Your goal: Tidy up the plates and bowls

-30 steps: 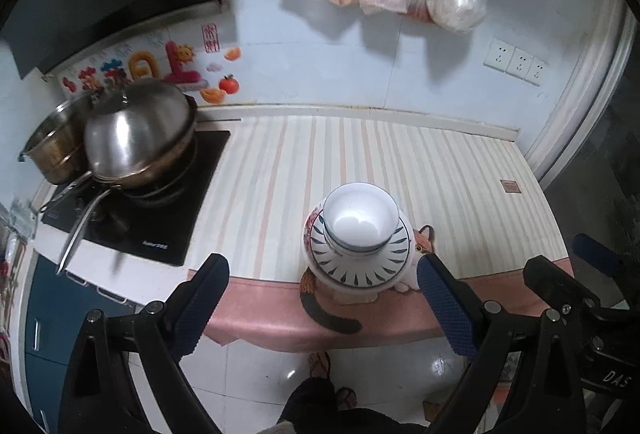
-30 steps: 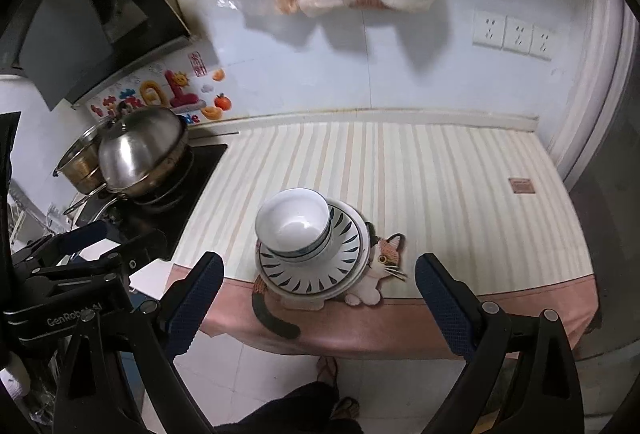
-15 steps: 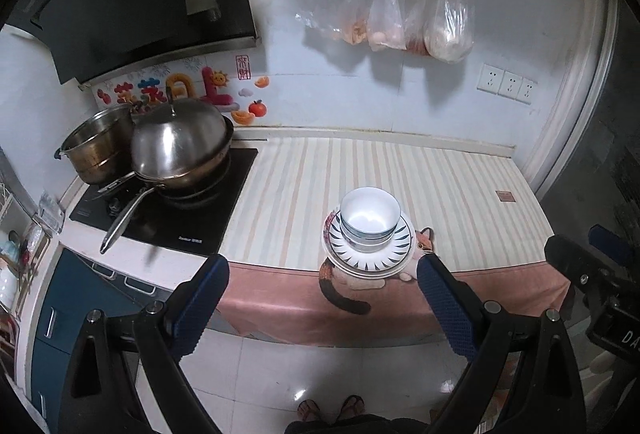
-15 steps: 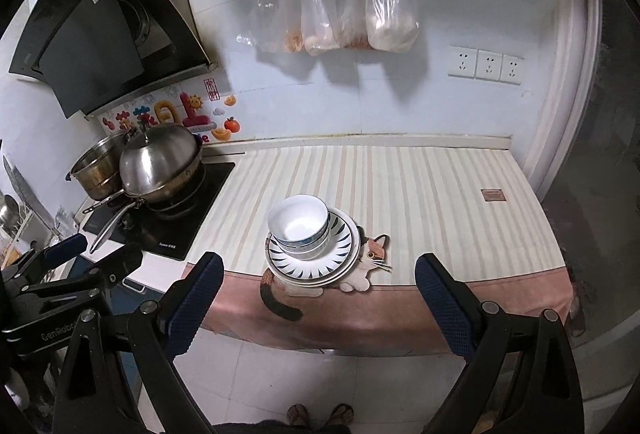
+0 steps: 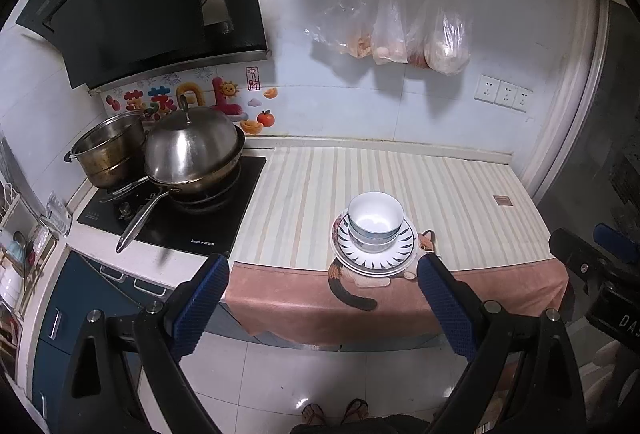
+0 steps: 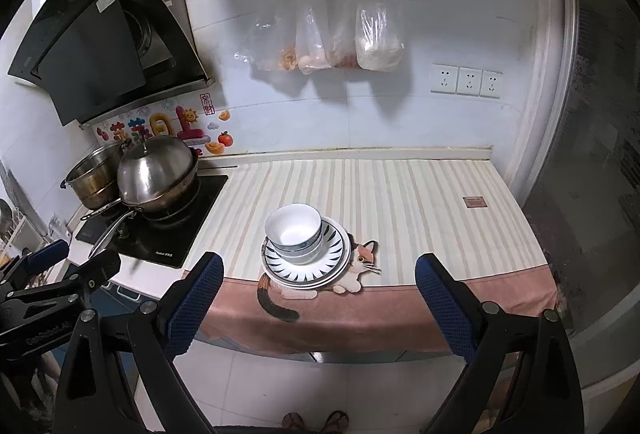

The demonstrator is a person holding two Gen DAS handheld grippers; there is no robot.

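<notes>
Stacked white bowls point(image 5: 375, 220) point(image 6: 294, 232) sit on a stack of white plates with dark radial stripes point(image 5: 405, 246) point(image 6: 335, 258) near the front edge of the striped counter. My left gripper point(image 5: 322, 300) is open and empty, held back from the counter over the floor. My right gripper point(image 6: 318, 300) is open and empty, also back from the counter edge. The left gripper shows at the left edge of the right wrist view point(image 6: 52, 274), and the right gripper at the right edge of the left wrist view point(image 5: 600, 254).
A lidded steel wok point(image 5: 192, 149) and a steel pot point(image 5: 110, 149) stand on the black induction hob point(image 5: 224, 218) at left. A range hood point(image 5: 140, 1) hangs above. Plastic bags point(image 5: 400, 33) hang on the wall. A cat-print cloth point(image 5: 500, 294) drapes over the counter front.
Both grippers have pulled back and up from the counter; the stack of bowls and plates looks smaller and more of the wall and hood shows. The dishes have not moved.
</notes>
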